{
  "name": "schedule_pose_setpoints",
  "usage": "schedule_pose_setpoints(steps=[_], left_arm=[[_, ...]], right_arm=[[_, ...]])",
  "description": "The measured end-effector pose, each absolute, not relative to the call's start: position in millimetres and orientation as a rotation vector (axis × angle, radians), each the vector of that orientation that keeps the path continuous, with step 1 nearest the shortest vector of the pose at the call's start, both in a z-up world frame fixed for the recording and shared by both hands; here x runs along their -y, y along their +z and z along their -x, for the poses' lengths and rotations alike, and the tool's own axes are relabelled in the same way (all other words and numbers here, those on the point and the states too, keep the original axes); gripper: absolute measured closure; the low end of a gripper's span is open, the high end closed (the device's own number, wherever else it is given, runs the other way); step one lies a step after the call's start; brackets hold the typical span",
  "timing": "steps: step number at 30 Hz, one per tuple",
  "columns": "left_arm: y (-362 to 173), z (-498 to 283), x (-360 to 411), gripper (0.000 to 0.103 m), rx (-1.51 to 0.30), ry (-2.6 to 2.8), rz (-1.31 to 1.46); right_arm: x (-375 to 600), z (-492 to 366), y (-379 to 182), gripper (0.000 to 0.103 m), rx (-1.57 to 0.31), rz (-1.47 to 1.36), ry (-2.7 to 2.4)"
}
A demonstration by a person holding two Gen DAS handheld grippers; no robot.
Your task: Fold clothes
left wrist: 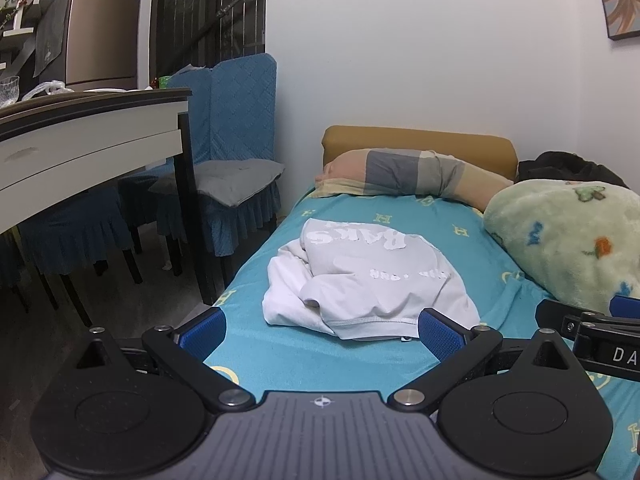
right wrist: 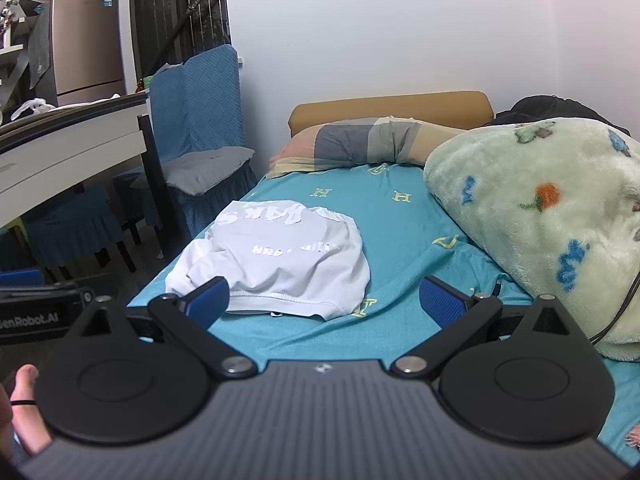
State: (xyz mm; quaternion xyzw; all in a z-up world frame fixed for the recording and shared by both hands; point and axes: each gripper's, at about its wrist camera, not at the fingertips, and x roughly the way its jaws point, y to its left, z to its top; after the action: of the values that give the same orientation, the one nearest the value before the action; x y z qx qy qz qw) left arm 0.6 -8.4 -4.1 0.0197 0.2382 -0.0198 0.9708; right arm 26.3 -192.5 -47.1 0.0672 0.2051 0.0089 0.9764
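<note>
We hold the left gripper (left wrist: 322, 330) and the right gripper (right wrist: 324, 300) with jaws spread wide, both empty. The white shirt (left wrist: 372, 276) lies crumpled on the bed (left wrist: 280, 344) just ahead of both tools. It looks light, soft and limp, so we would pinch the hem (left wrist: 372, 326) nearest us at two well-separated points.

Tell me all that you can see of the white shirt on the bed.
The shirt is white, of soft knit cloth, with white print that reads upside down. It lies crumpled in a loose heap, not folded, with a stitched hem toward the cameras. It rests on the teal sheet, near the bed's left edge. Neither gripper touches it.
</note>
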Motion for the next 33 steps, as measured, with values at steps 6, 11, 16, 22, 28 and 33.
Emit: schedule_pose_setpoints(steps=[6, 11, 16, 22, 28, 33], left_arm=[[-4, -3, 7, 0.000, -0.483, -0.098, -0.030], [2, -14, 11, 0.000, -0.440, -0.142, -0.143], [0, -57, 19, 0.000, -0.484, -0.215, -0.367], [-59, -125, 26, 0.000, -0.615, -0.255, -0.551], [-122, -160, 30, 0.000, -0.627, -0.362, -0.625], [-146, -168, 35, 0.000, -0.551, -0.419, -0.688]], right_arm=[[193, -24, -45, 0.000, -0.382, -0.120, -0.007], [195, -24, -42, 0.000, -0.326, -0.112, -0.009], [195, -51, -50, 0.000, -0.325, -0.054, -0.007], [195, -120, -92, 0.000, -0.494, -0.008, 0.031], [188, -166, -140, 0.000, -0.618, 0.043, 0.031], [173, -193, -169, 0.000, -0.683, 0.105, 0.046]])
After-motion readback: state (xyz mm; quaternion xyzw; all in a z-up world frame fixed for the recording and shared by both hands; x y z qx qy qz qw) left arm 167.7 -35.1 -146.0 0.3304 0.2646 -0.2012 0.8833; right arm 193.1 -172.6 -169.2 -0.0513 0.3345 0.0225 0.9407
